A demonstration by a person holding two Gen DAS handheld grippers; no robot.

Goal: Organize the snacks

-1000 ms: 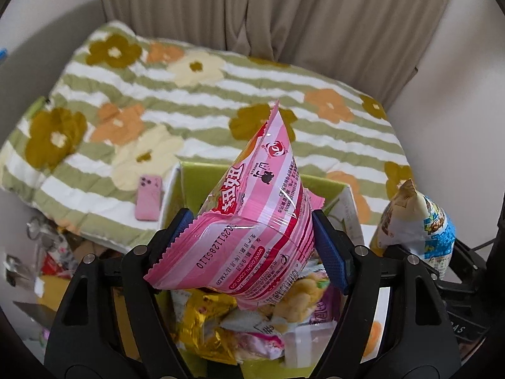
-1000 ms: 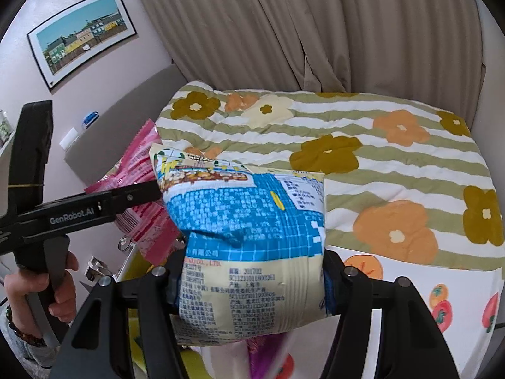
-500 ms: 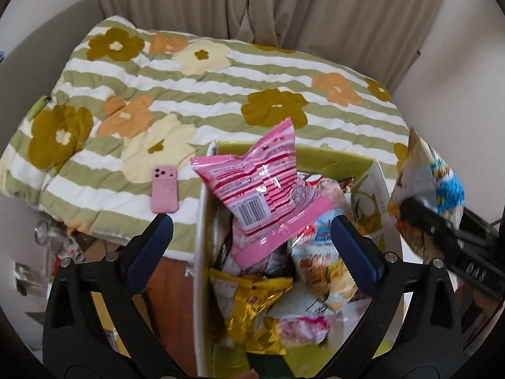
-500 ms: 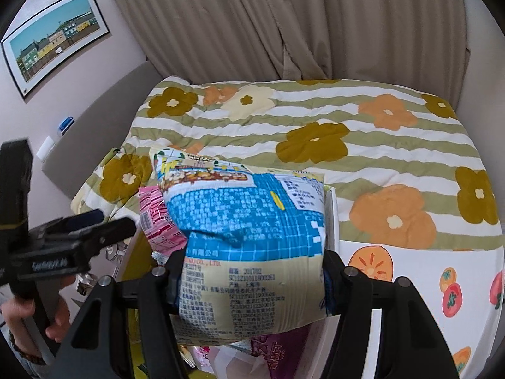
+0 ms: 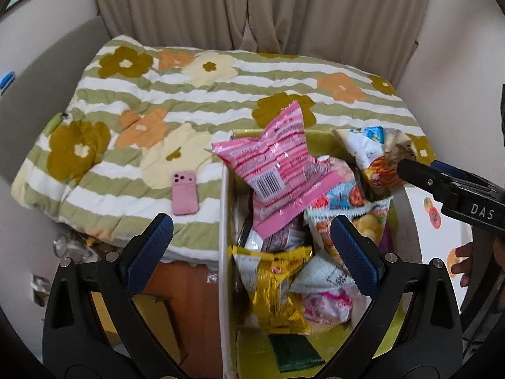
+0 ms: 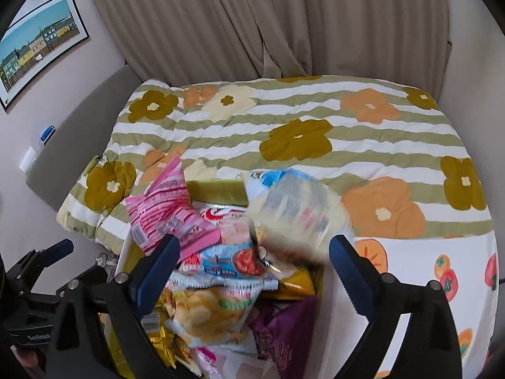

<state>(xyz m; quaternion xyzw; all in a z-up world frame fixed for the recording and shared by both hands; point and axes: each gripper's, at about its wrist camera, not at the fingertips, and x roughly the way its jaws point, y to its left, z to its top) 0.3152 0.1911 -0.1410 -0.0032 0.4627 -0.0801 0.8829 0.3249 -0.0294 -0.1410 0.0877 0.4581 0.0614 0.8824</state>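
Our right gripper [image 6: 252, 249] is opening, and the blurred blue-and-white crinkly snack bag [image 6: 293, 208] tumbles just beyond its fingertips, long axis slanting down into the yellow-lined box [image 5: 225, 252]. Our left gripper [image 5: 252, 237] hangs spread and empty, the pink striped foil packet [image 5: 277, 170] just ahead.

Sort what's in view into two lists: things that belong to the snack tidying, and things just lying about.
Part of the job:
- pink snack bag, lying on top of the pile
- blue-and-white snack bag, blurred, just clear of the opening right jaws
- yellow snack bag
- storage box holding the snacks

Lying about:
- pink phone on the quilt
- floral quilt
- framed picture
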